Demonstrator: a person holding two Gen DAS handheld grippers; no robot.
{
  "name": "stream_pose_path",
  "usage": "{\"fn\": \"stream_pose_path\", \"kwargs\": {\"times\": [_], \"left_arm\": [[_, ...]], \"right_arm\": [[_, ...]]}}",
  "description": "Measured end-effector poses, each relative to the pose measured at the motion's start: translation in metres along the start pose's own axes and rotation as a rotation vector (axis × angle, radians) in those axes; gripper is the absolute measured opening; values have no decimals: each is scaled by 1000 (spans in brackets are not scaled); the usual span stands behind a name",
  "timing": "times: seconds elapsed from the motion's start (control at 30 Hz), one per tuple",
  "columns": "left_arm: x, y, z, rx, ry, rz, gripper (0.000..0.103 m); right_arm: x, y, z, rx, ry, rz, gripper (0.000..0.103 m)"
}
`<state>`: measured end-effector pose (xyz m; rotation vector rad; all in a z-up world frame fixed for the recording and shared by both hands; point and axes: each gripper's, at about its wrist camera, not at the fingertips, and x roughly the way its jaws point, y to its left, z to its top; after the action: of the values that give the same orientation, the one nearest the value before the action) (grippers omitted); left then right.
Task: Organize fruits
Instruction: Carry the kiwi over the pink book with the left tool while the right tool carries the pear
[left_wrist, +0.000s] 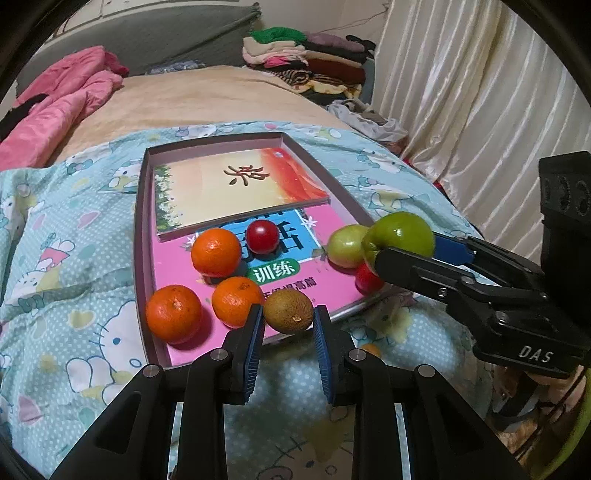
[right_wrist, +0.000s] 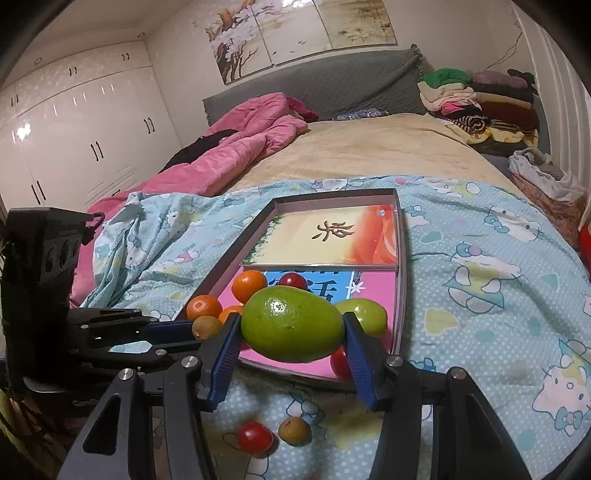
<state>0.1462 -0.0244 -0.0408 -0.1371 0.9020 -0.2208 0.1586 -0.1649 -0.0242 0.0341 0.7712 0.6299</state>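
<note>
Gripping a green fruit (right_wrist: 291, 324) in our right gripper (right_wrist: 291, 334) over the tray (left_wrist: 138, 236), we clamp a brown fruit (left_wrist: 289, 311) in the left gripper (left_wrist: 289, 321); "DAS" marks the right tool, "训练" a pink book (left_wrist: 177, 266).

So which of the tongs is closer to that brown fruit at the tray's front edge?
Left. The left tongs sit right at the brown fruit, one finger on each side. The right tongs are off to its right, clamped on a big green fruit.
</note>
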Motion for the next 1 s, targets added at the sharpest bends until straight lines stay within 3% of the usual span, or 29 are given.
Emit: {"fn": "stream_pose_path", "kwargs": {"times": [1.0], "left_arm": [[29, -13, 6, 13, 27, -32, 27]], "right_arm": [[5, -8, 4, 13, -12, -52, 54]]}}
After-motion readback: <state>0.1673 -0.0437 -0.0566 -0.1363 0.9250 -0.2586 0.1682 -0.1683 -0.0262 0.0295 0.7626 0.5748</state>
